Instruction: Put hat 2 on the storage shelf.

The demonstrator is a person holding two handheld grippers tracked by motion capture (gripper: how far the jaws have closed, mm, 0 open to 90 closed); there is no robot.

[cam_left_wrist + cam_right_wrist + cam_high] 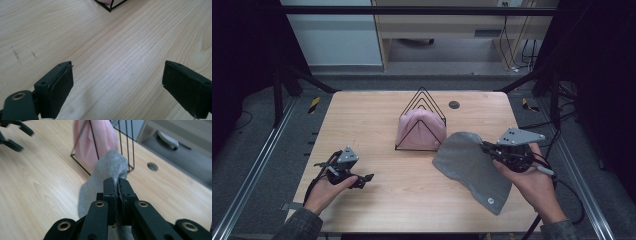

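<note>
Grey cloth [110, 167] clenched in right tool [118, 186]; high view adds left tool [368, 178] released, empty.

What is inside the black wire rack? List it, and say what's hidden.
A pink cloth sits folded inside the wire rack, bulging between its wires. The grey cloth in the right gripper covers the rack's lower right corner; anything behind the pink cloth is hidden.

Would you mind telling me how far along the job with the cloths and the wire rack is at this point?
Done: the pink cloth already sits in the wire rack. In hand: the right gripper is shut on an edge of the grey cloth, part of it lifted, the rest on the table. Left, probably: getting the grey cloth into the rack. The left gripper is open and holds nothing.
</note>
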